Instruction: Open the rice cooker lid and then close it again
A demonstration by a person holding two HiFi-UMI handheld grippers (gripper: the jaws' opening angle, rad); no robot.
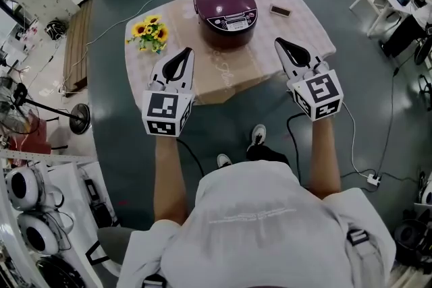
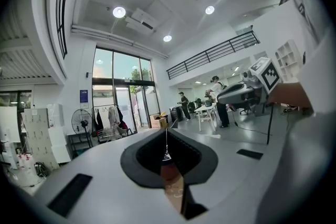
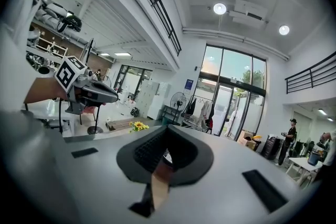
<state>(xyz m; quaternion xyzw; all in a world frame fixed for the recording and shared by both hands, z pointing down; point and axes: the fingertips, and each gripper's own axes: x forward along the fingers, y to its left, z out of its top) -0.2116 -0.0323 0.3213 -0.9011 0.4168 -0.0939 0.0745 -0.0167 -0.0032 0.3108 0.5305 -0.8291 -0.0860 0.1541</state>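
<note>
The purple rice cooker sits on the far side of the table with its lid down. The left gripper and the right gripper hover near it, one on each side. Both are squeezed shut and hold nothing.

no legible text, print on rice cooker too small

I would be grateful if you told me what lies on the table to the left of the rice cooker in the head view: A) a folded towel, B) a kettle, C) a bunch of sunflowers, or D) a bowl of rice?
C: a bunch of sunflowers lies on the table, left of the rice cooker.
</note>
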